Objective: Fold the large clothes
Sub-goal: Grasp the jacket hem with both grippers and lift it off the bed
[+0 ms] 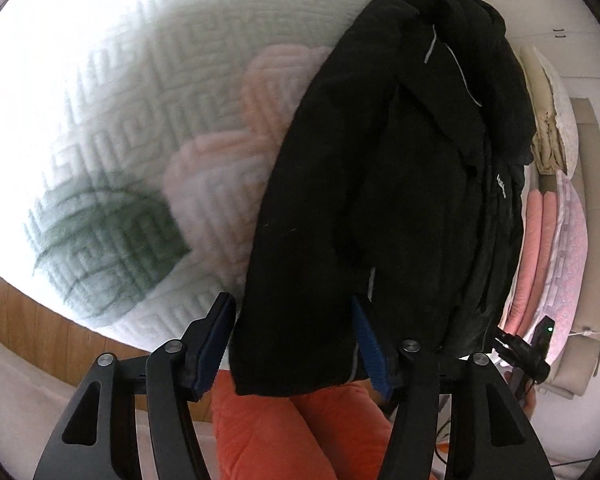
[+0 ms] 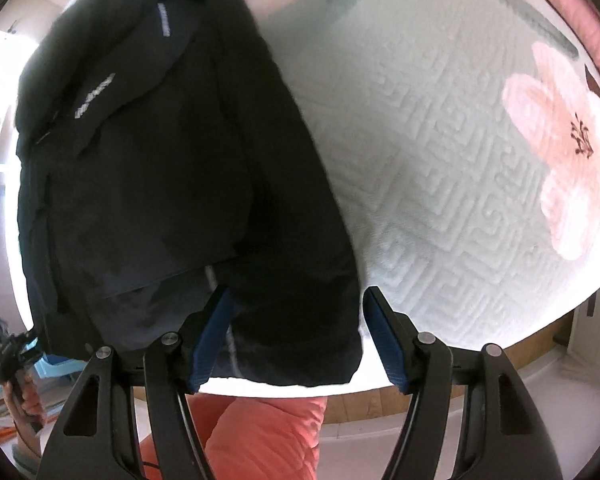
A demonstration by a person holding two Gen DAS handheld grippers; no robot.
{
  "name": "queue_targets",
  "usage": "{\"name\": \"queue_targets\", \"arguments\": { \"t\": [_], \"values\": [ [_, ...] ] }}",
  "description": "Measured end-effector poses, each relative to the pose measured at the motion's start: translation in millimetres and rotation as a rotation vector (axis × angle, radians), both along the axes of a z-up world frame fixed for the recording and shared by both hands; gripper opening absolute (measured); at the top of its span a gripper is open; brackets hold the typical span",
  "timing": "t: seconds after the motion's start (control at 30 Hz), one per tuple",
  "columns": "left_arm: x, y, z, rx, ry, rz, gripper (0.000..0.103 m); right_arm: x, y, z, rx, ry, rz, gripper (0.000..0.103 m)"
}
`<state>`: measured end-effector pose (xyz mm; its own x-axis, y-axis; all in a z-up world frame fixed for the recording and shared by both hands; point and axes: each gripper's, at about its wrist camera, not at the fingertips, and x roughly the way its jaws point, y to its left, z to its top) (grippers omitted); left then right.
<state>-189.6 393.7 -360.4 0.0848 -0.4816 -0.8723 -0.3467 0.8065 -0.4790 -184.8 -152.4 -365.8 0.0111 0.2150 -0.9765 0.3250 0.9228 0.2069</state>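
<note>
A black jacket [image 1: 380, 160] with thin grey reflective strips lies folded lengthwise on a white quilted bed cover [image 1: 140, 100]. Its near hem hangs over the bed's front edge. My left gripper [image 1: 294, 340] is open, its blue-padded fingers either side of the hem's left part. In the right wrist view the same jacket [image 2: 172, 180] fills the left half. My right gripper [image 2: 296, 336] is open, its fingers straddling the hem's right corner. I cannot tell whether the pads touch the cloth. The other gripper [image 2: 8, 348] shows at the far left.
The bed cover [image 2: 440, 160] has pink flower and green leaf prints. Folded pink and cream bedding [image 1: 548, 200] is stacked right of the jacket. The person's orange trousers [image 1: 292, 432] are below the grippers. A wooden floor strip [image 2: 380, 400] runs under the bed edge.
</note>
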Motion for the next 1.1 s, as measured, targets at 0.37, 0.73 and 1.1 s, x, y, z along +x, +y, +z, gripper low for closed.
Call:
{"name": "queue_targets", "arguments": {
  "t": [0.37,0.73,1.1],
  "values": [
    [-4.4,6.2,-3.1,-0.078,-0.026,0.003,0.07,-1.5,4.4,-8.9,0.04,-0.015,0.105,0.066],
    [11.9,-10.6,-0.7,-0.189,-0.085,0.042,0.036,2.2,-4.6,-15.7,0.088,-0.021,0.118,0.053],
    [57.6,-10.3,108.2,-0.293,-0.321,0.083,0.012,34.1,8.7,74.1,0.074,-0.128,0.205,0.014]
  ]
}}
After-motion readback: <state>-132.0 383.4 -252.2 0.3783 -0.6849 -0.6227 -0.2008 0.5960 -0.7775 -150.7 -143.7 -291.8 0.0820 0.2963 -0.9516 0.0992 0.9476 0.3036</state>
